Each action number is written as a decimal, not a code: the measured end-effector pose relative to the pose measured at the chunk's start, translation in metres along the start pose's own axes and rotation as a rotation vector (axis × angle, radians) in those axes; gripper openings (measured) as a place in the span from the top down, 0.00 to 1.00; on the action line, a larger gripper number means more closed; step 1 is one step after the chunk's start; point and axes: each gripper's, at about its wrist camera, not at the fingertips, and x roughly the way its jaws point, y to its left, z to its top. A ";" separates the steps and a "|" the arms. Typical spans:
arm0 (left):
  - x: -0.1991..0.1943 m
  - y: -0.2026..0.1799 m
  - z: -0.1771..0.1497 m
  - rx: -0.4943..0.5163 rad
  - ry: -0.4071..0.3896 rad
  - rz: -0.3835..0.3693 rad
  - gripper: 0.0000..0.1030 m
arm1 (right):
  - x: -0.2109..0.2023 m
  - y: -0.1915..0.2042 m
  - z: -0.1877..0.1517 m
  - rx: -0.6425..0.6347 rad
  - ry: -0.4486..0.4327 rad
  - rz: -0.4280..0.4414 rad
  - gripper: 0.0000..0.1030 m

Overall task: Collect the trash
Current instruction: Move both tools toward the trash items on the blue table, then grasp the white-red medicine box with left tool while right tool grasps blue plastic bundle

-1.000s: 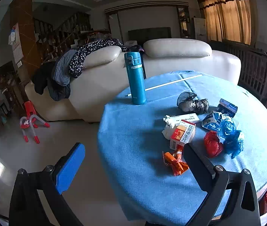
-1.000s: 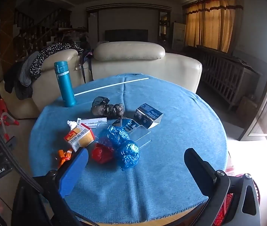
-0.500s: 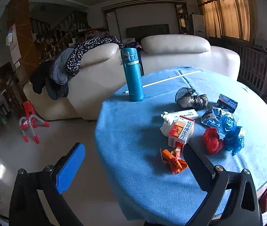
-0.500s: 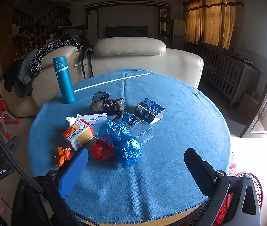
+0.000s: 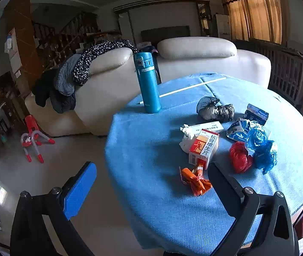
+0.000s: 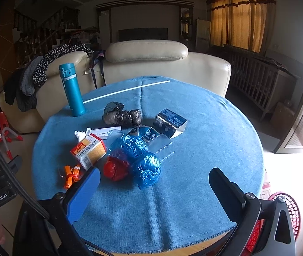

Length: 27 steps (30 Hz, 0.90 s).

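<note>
We see the trash gathered near the middle of a round table under a blue woven cloth (image 6: 204, 128). It is a mixed heap: a crumpled red plastic wad (image 6: 115, 169), two crinkled blue plastic bags (image 6: 142, 160) touching it, a white and orange cardboard medicine box (image 6: 89, 150) with red Chinese print lying tilted on its side, a twisted orange wrapper (image 6: 71, 173) just in front of that box, a crumpled white tissue (image 6: 79, 135), a flat white paper strip box (image 6: 105, 131), a scrunched grey-black plastic bag (image 6: 122, 115) and a dark blue opened carton (image 6: 170, 122) farther back. A tall teal metal flask (image 6: 72, 89) stands upright near the far left rim, with a thin white stick (image 6: 125, 89) lying across the cloth behind it.

Our left gripper (image 5: 151, 185) hangs over the near left edge of the table with its fingers spread wide apart and nothing between them. In the left wrist view the twisted orange wrapper (image 5: 195, 180) lies just beside the inner face of its black finger, and the medicine box (image 5: 203, 147) sits just beyond that.

Our right gripper (image 6: 153, 189) is also spread wide and empty, held above the near side of the cloth. The red wad and blue bags lie just ahead, nearer its blue-padded finger (image 6: 83, 194) than its black one.
</note>
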 end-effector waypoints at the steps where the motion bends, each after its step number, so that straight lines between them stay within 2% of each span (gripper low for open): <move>1: 0.002 0.000 0.000 0.001 0.004 -0.001 0.00 | 0.002 0.000 0.000 -0.004 -0.002 -0.003 0.00; 14: 0.035 0.002 0.001 -0.027 0.070 -0.020 0.00 | 0.032 0.005 0.008 -0.022 0.030 0.026 0.00; 20: 0.053 0.007 0.004 -0.077 0.121 -0.087 0.00 | 0.054 -0.010 0.003 0.045 0.074 0.134 0.01; 24: 0.061 0.003 0.009 -0.108 0.150 -0.178 0.00 | 0.068 -0.023 -0.001 0.112 0.121 0.209 0.13; 26: 0.062 0.000 0.012 -0.117 0.157 -0.237 0.00 | 0.081 -0.031 -0.001 0.140 0.166 0.232 0.27; 27: 0.063 -0.002 0.013 -0.121 0.161 -0.253 0.00 | 0.089 -0.036 -0.001 0.164 0.190 0.253 0.30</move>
